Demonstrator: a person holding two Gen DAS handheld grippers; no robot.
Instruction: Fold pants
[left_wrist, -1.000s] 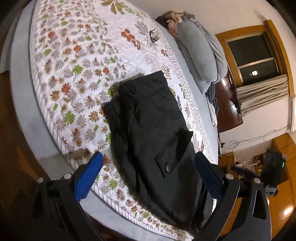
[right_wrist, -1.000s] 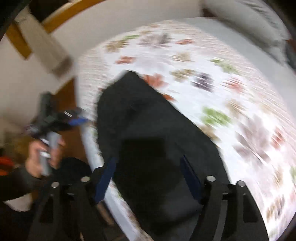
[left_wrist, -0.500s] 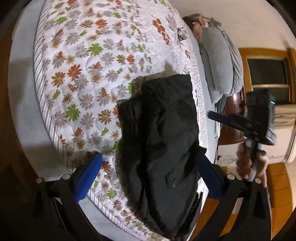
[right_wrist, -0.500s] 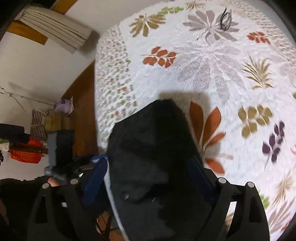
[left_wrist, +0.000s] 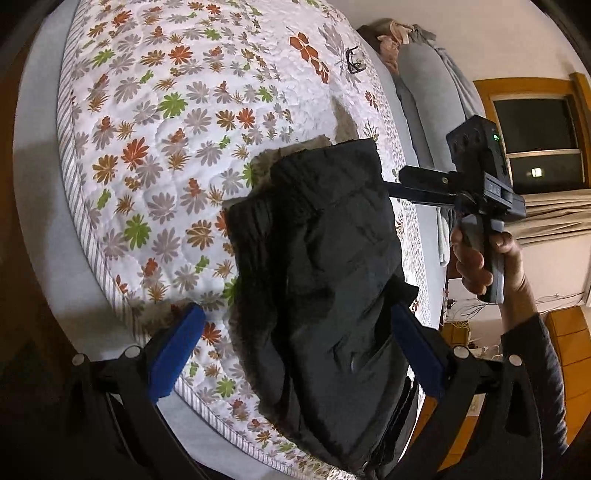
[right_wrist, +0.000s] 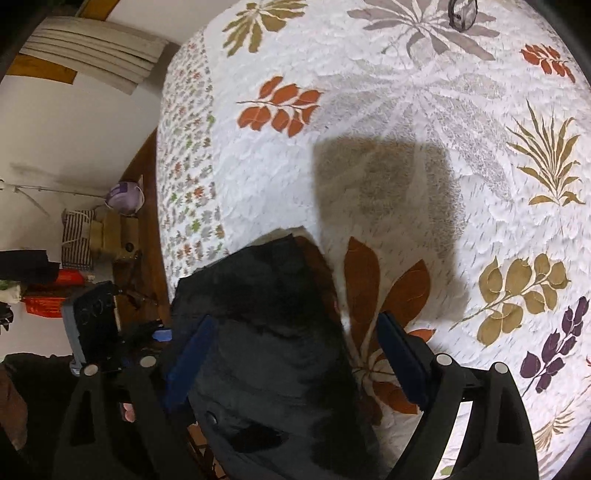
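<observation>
The bed (left_wrist: 122, 155) fills most of both views, covered by a white quilt (right_wrist: 388, 122) printed with leaves and flowers; it gives a soft, slightly grippy surface that should keep cloth from sliding. In the left wrist view a grey pillow (left_wrist: 424, 96) lies at the upper right, with a dark window (left_wrist: 535, 147) and curtain beyond it. In the right wrist view wooden floor and some clutter sit at the left edge.

The pants (left_wrist: 317, 266) are black, already doubled into a thick bundle that lies at the near edge of the bed, in the centre and lower half of the left wrist view, with the bottom end hanging over the edge. They look padded and limp (quilted, perhaps), so they should be light but bulky, apt to sag and spring open at a fold. A firm bite on an outer edge or corner, through all layers, looks the safest hold.

The left gripper (left_wrist: 295, 354) has its blue jaws spread wide on either side of the bundle, gripping nothing. The right gripper (right_wrist: 295, 362) likewise stands wide apart over the far end of the pants (right_wrist: 258, 332), nothing pinched; in the left wrist view it reaches in from the right, held by a hand (left_wrist: 480, 258).

A small dark object (left_wrist: 354, 61), possibly glasses, lies far up the quilt.
</observation>
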